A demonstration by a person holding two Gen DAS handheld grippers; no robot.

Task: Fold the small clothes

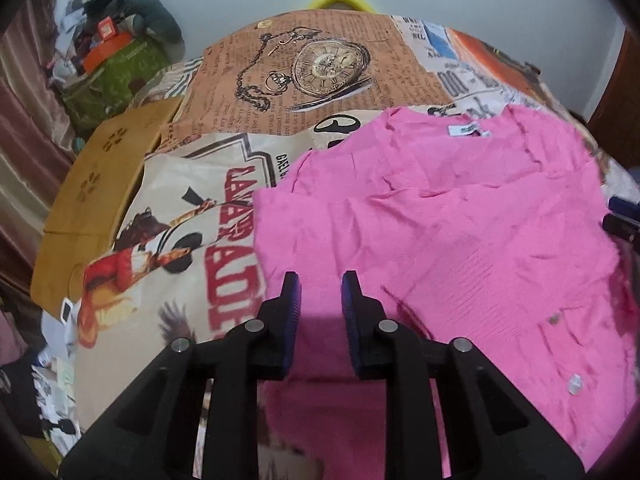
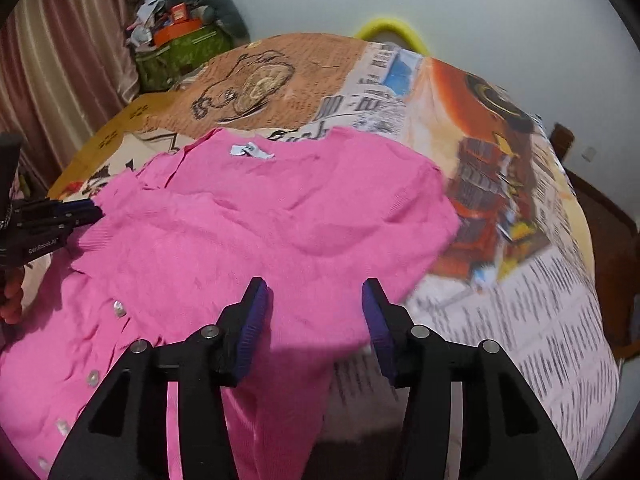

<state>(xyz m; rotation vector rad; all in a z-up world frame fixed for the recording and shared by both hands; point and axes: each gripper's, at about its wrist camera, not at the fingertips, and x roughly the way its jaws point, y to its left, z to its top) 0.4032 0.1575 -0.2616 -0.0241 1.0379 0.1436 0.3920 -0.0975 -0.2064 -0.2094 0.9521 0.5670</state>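
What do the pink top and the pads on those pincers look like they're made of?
The pink cardigan looks like a soft, matte fine knit: ribbed rows show near its edge, it creases loosely, and pale shiny buttons run down the front. The blue pads on the black gripper fingers seem to be ridged rubber or foam, judging by their fine grooves and dull finish; which one is unclear.

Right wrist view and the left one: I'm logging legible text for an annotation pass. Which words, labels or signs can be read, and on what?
"GenRobot.AI": on the left tongs, white print on the black body.
White neck label of the pink cardigan: too small to read.
Printed bedspread: big red letters upside down, newsprint blurred; not readable.
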